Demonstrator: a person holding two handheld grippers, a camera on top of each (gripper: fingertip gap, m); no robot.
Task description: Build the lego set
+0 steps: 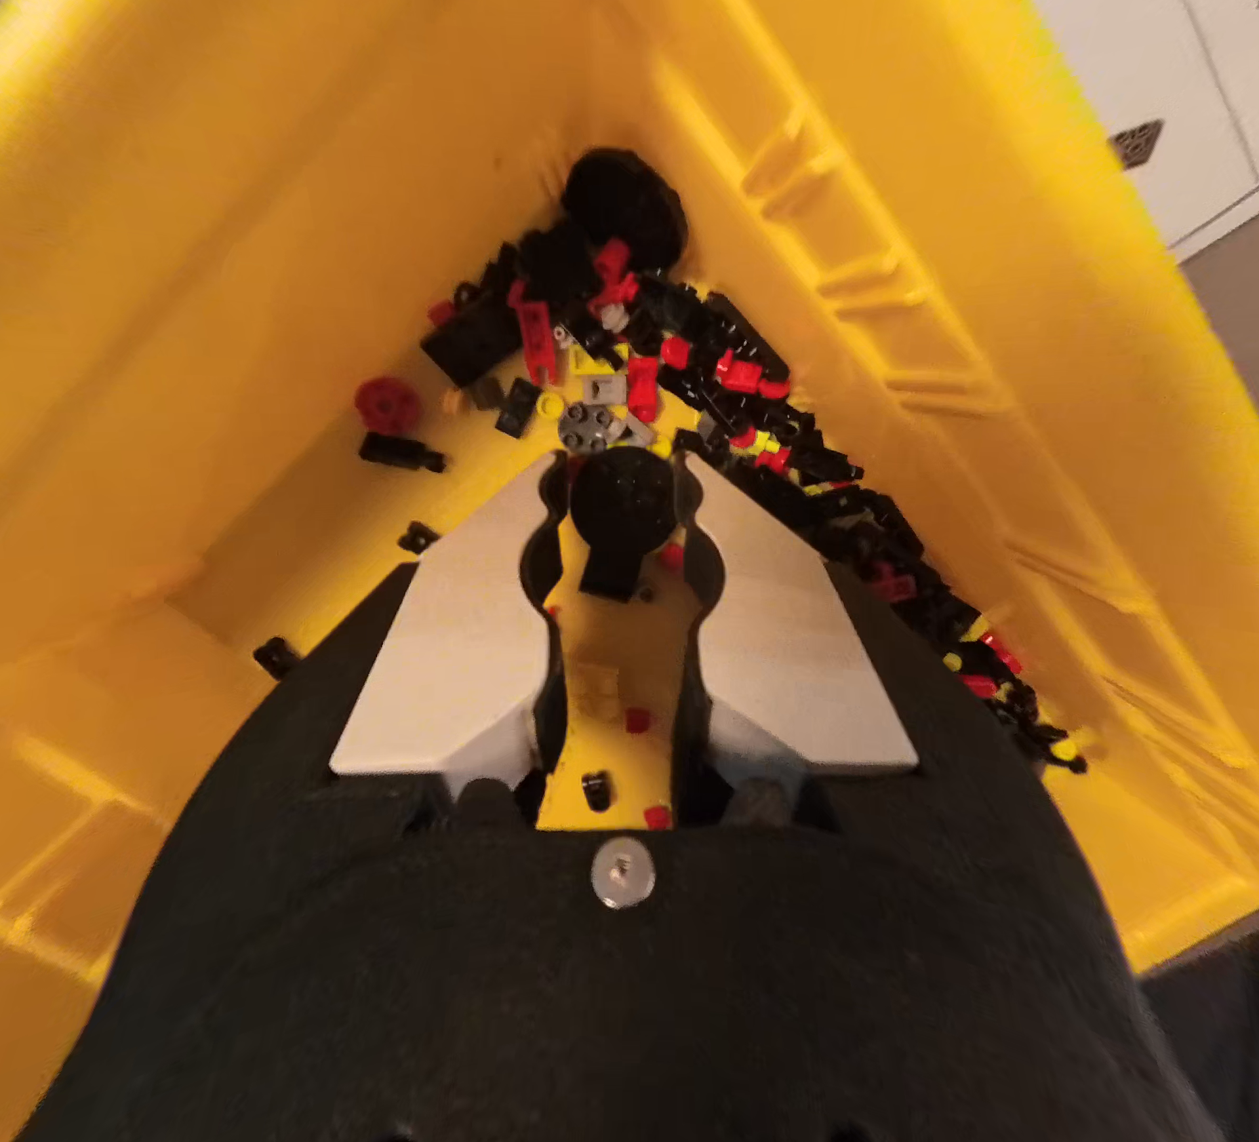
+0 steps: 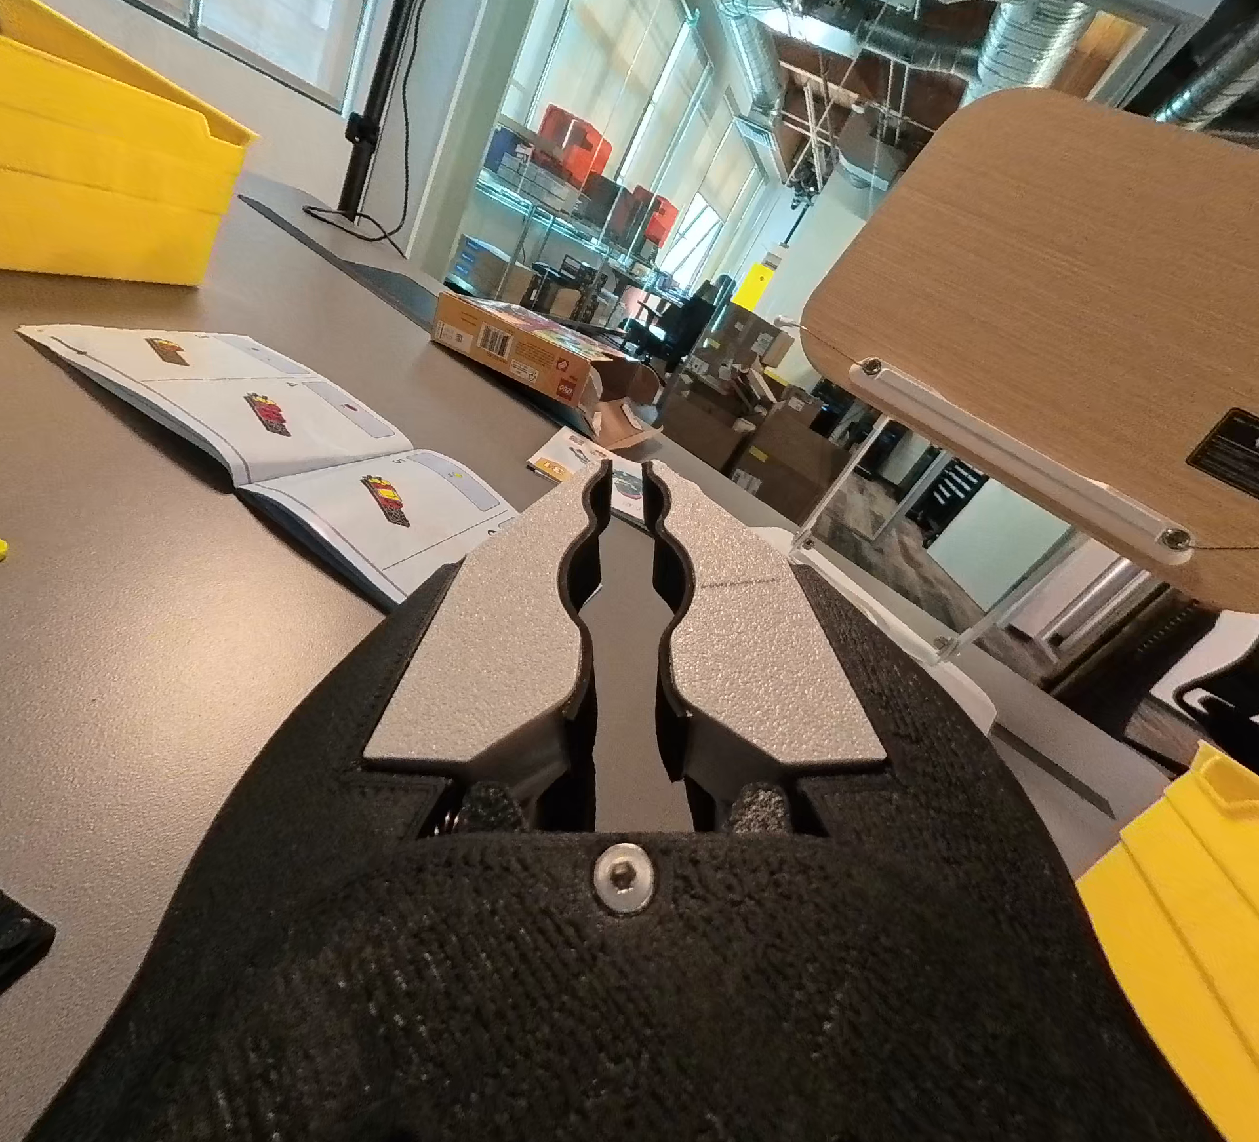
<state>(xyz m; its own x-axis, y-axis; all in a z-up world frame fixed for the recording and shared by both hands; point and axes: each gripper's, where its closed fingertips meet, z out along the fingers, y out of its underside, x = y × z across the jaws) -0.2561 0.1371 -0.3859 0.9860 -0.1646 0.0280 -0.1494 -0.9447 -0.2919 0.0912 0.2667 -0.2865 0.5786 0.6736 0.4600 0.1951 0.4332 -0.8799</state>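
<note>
In the left wrist view my left gripper is down inside a yellow bin. Its fingertips are closed on a black round lego piece with a short black stem below it. A heap of loose black, red, yellow and grey lego pieces lies in the bin's far corner and along its right wall. A large black wheel sits at the very corner. In the right wrist view my right gripper hovers low over the table, its jaws nearly together with nothing between them. An open instruction booklet lies ahead on the left.
A red round piece and a black pin lie apart on the bin floor at left. On the grey table are a yellow bin, an open lego box, a leaflet and another yellow bin's corner. A wooden board stands at right. Left tips to right tips: about 40 cm. It is some 6 cm from my left tips to the large black wheel.
</note>
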